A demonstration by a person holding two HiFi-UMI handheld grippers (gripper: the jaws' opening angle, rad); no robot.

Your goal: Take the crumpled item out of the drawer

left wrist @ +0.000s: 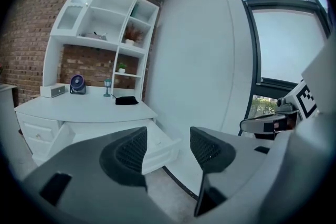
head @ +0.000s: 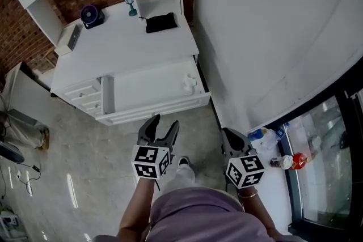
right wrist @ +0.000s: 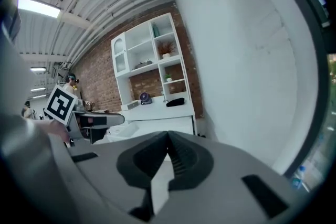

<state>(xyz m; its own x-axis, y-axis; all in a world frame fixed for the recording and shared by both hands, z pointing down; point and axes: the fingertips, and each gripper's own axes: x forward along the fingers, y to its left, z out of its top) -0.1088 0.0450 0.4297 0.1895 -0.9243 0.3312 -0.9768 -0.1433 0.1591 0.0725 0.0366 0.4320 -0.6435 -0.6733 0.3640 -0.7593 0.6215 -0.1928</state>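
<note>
Standing off from the open drawer, crumpled item untouched

Position of item: the white crumpled item [head: 189,83] lies inside the pulled-out drawer [head: 170,107] of the white desk, at the drawer's right end, close to its side wall. Nothing touches it.

Left hand-held gripper [head: 165,122]: held over the floor just in front of the drawer's front wall, pointing toward it. The left gripper view shows its jaws spread wide with nothing between the pads, only the drawer and floor beyond. The crumpled item lies ahead of it and slightly to its right, inside the drawer, apart from the jaws.

Right hand-held gripper [head: 227,134]: held beside the left one, nearer the white wall, in front of and to the right of the drawer's corner. Its own view shows the jaws brought together, tips meeting, with nothing gripped. The item lies ahead and to its left.

Tabletop [head: 125,42]: carries a small fan [head: 91,15], a black pouch [head: 161,22] and a white box [head: 69,38], all well apart from both grippers.
</note>
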